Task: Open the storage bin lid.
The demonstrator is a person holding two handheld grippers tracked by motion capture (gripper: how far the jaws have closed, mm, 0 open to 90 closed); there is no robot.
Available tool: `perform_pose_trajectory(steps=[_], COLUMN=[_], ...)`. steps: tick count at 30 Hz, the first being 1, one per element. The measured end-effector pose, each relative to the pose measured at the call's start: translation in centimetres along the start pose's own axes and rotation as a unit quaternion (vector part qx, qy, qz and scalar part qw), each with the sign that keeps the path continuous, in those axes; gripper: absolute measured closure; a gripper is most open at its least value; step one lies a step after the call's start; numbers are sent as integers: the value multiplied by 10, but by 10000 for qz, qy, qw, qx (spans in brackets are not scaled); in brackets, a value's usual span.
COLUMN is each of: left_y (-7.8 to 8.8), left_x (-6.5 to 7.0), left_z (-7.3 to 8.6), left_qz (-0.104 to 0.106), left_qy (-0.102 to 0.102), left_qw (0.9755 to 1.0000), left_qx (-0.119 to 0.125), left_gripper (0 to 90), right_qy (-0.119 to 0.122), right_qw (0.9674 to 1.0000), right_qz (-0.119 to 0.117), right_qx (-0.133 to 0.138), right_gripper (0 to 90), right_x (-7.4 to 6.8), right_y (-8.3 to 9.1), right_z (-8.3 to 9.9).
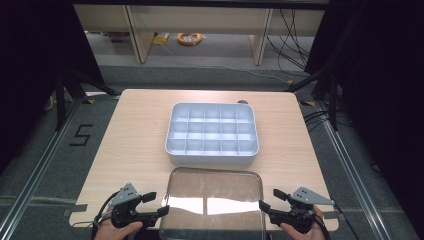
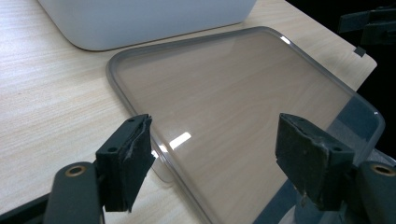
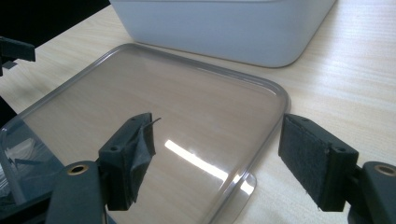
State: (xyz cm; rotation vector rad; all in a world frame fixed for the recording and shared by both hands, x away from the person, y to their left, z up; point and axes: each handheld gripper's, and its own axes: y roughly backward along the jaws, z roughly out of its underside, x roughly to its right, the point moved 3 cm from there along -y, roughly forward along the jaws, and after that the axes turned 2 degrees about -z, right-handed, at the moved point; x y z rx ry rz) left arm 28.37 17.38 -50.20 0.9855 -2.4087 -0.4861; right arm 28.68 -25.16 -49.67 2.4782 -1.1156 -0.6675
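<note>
1. High view: we see the clear lid (image 1: 214, 199) flat on the bench (image 1: 135, 130), overhanging its near edge, just before the white divided tray (image 1: 212, 133). Our left claw (image 1: 156, 204) and right claw (image 1: 270, 199) flank it, both released.
2. Left gripper view: our spread jaws straddle the lid's (image 2: 224, 121) edge, pads clear.
3. Right gripper view: likewise, the lid's (image 3: 177, 116) corner sits between unclenched jaws.

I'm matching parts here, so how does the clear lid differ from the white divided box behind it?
The clear lid is see-through, flat and shallow; the white divided box is opaque, deeper and split into many compartments. The lid overhangs the table's near edge; the box sits farther in. Both are rounded rectangles of similar outline.
</note>
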Motion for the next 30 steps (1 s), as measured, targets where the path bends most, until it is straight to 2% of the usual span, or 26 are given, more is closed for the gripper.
perform_pose_trajectory(steps=[1, 2, 3, 5, 6, 7, 8, 9, 10, 11, 12, 14, 15, 17, 19, 20, 21, 22, 23, 25, 26, 27, 30], left_y=[1, 2, 3, 4, 4, 5, 4, 4, 5, 5, 5, 5, 6, 6, 6, 6, 6, 6, 6, 6, 6, 5, 6], left_x=[0, 2, 2, 3, 4, 5, 5, 6, 6, 7, 7, 8, 8, 8, 8, 8, 8, 8, 8, 7, 8, 8, 7], left_z=[1, 1, 2, 4, 5, 5, 6, 7, 7, 8, 8, 9, 9, 9, 9, 10, 10, 10, 10, 10, 10, 10, 10], left_qz=[12, 19, -9, -5, -56, -41, 11, 9, 28, 1, -5, 17, 1, 24, 31, 16, 20, 16, -12, 4, -8, 10, 25], left_qy=[-14, 7, -28, -77, -95, -158, -181, -127, -192, -200, -158, -126, -154, -217, -217, -143, -183, -226, -148, -149, -157, -150, -235], left_qw=[10000, 10000, 10000, 10000, 9999, 9998, 9998, 9999, 9998, 9997, 9998, 9999, 9998, 9997, 9997, 9998, 9998, 9997, 9998, 9997, 9997, 9998, 9996], left_qx=[-9, 6, -24, -44, -66, -91, -69, -77, -76, -116, -116, -99, -128, -97, -103, -122, -118, -134, -160, -168, -167, -133, -157], left_gripper=[269, 269, 268, 267, 267, 267, 267, 267, 267, 267, 267, 267, 267, 266, 266, 266, 266, 266, 266, 266, 266, 266, 266], right_qy=[116, -138, 67, 203, 126, 148, 67, 119, -60, 155, 94, 156, -48, 105, 154, 181, 192, 178, 137, 139, -108, 62, 33], right_qw=[9999, 9999, 10000, 9998, 9999, 9999, 10000, 9999, 9999, 9998, 9999, 9998, 9998, 9999, 9998, 9998, 9997, 9997, 9998, 9998, 9998, 9999, 9999], right_qz=[-9, -51, -4, 47, 15, 67, 20, 10, 14, 60, 31, 5, 74, 6, 29, 72, 72, 53, 19, 37, -4, 11, 13], right_qx=[-24, -46, -2, -64, -46, -38, -65, -49, -118, -110, -53, -77, -174, -78, -127, -107, -134, -148, -111, -123, -187, -148, -169], right_gripper=[267, 267, 267, 264, 264, 264, 264, 264, 263, 263, 263, 264, 264, 264, 265, 265, 265, 266, 267, 267, 268, 268, 269], right_x=[1, -3, -1, -1, -2, -2, -4, -4, -8, -5, -7, -8, -11, -9, -9, -9, -9, -9, -9, -8, -12, -8, -9], right_y=[2, 3, 2, 4, 4, 3, 4, 4, 5, 5, 4, 5, 6, 5, 5, 5, 5, 5, 5, 5, 5, 4, 4], right_z=[0, 1, 1, 2, 3, 3, 4, 5, 6, 6, 7, 8, 9, 9, 10, 10, 10, 10, 10, 10, 10, 10, 10])
